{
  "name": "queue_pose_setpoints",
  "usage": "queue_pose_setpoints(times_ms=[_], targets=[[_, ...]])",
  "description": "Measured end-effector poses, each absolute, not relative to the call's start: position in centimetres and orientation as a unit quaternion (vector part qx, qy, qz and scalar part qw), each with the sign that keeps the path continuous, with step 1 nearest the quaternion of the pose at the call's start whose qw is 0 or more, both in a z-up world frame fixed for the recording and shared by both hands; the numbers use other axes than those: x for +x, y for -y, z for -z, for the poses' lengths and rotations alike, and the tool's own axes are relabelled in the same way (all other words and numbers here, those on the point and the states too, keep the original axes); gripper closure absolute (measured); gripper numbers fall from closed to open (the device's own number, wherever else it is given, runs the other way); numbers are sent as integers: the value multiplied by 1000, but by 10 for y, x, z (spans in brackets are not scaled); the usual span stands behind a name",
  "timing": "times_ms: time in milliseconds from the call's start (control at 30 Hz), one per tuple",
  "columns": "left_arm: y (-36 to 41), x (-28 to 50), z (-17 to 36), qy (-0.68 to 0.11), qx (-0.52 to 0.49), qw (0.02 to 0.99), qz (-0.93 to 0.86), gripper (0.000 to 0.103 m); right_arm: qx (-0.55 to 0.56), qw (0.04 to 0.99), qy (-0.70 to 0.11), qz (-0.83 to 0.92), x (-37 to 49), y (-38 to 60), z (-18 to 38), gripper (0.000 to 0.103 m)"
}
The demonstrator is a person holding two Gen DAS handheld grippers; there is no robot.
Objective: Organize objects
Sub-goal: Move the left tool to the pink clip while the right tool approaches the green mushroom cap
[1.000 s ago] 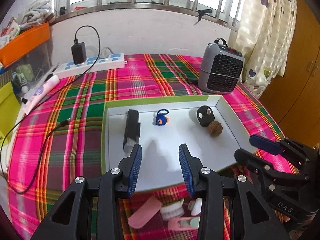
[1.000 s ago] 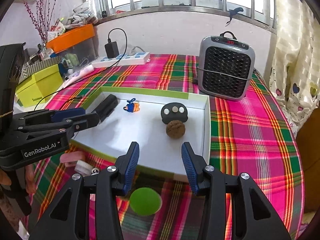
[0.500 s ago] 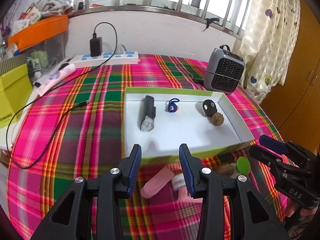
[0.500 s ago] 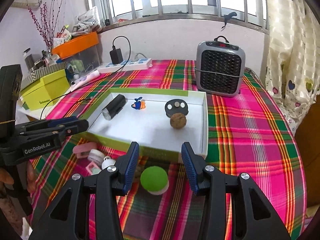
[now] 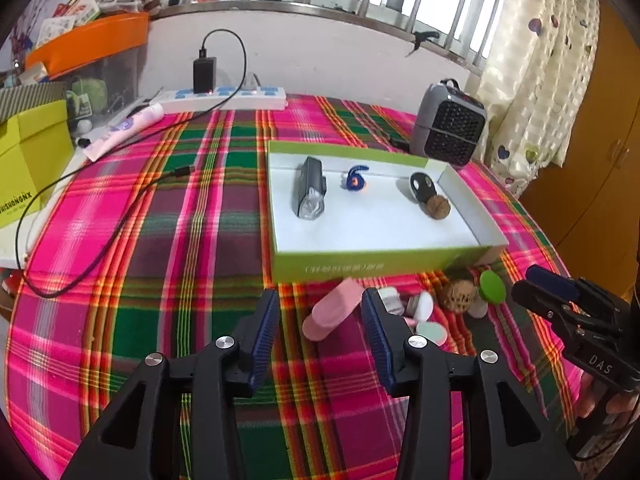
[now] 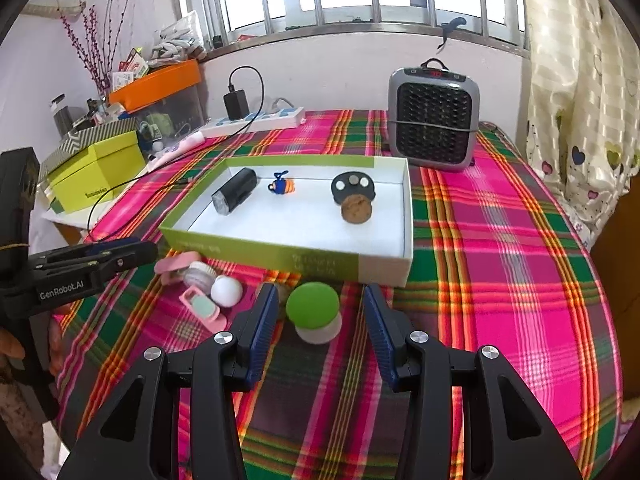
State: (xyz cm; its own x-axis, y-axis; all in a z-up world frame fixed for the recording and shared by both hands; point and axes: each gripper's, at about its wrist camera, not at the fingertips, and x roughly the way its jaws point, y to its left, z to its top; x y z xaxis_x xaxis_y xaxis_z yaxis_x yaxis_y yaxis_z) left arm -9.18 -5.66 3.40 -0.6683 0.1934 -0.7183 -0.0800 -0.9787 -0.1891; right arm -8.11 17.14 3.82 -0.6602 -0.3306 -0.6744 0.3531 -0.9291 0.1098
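A green-walled white tray (image 5: 380, 268) holds a black bike light (image 5: 310, 192), a blue and orange figure (image 5: 354, 179), a black disc (image 5: 422, 187) and a walnut (image 5: 438, 208). In front of the tray lie a pink case (image 5: 332, 312), small round white pieces (image 5: 424, 306), a second walnut (image 5: 460, 296) and a green-capped piece (image 6: 314, 306). My left gripper (image 5: 320, 300) hovers over the pink case, its jaws opening and touching nothing. My right gripper (image 6: 321, 292) stands open with the green-capped piece between its fingers, untouched.
A grey heater (image 6: 434, 120) stands behind the tray. A power strip (image 5: 224, 98) with a charger lies at the back, and its black cable (image 5: 100, 248) loops over the plaid cloth on the left. A yellow-green box (image 6: 96, 176) sits at the left edge.
Both grippers have drawn back from over the tray toward the near side of the table. The loose items in front of the tray have come into view. The left jaws stand wider.
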Motion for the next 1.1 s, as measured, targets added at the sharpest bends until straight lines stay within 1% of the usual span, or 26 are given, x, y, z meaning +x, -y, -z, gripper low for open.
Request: queue_pose_setpoints(times_ms=[167, 467, 800, 1100], targets=[[55, -93, -28, 69, -403, 89, -908, 61, 376, 187, -14, 907, -79, -173, -31, 58], [50, -103, -19, 44, -418, 102, -902, 60, 390, 188, -13, 901, -83, -172, -22, 58], [40, -115, -16, -12, -417, 113, -902, 60, 401, 186, -15, 897, -92, -168, -16, 57], [43, -123, -9, -12, -428, 116, -896, 60, 410, 185, -14, 893, -99, -162, -12, 57]])
